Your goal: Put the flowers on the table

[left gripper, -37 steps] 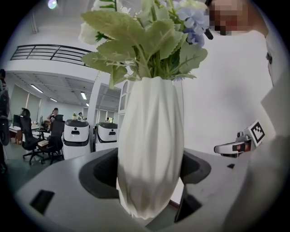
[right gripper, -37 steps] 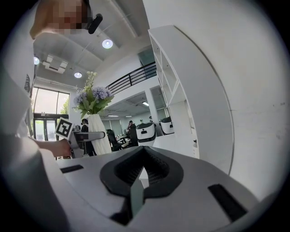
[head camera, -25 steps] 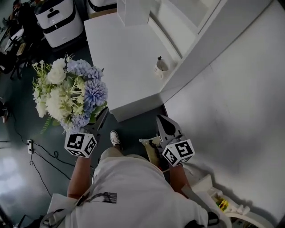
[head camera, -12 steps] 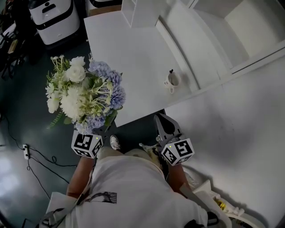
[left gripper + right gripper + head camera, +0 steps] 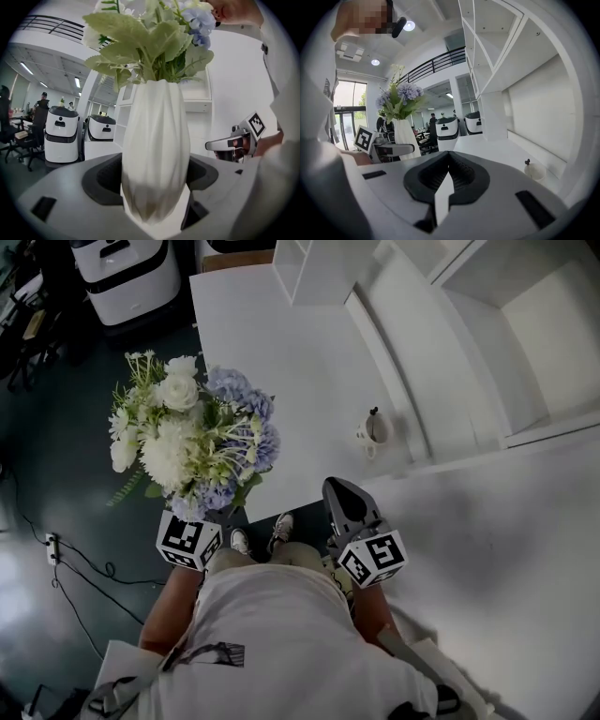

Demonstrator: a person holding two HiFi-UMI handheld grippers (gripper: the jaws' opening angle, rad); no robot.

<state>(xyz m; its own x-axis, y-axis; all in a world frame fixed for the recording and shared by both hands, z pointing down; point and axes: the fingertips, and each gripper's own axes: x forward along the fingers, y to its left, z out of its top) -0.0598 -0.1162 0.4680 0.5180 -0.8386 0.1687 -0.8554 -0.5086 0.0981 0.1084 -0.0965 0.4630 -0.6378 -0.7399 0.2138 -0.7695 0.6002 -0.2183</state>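
My left gripper (image 5: 214, 517) is shut on a white ribbed vase (image 5: 157, 150), which stands upright between its jaws. The vase carries a bouquet of white and blue flowers (image 5: 192, 442) that hides it in the head view. The bouquet hangs over the near left edge of the white table (image 5: 281, 352), partly over the dark floor. My right gripper (image 5: 337, 491) is shut on nothing and is held just off the table's near edge. In the right gripper view, the flowers (image 5: 401, 101) and vase (image 5: 405, 138) show at the left.
A small white mug (image 5: 373, 430) stands on the table near a white shelf unit (image 5: 450, 352) along its right side. White wheeled robots (image 5: 127, 273) stand on the dark floor at the far left. A cable and socket strip (image 5: 52, 545) lie on the floor.
The bouquet has moved right and closer to the table's near edge. The table and mug have slid down the head view as the person stepped nearer. Both grippers keep their grip state.
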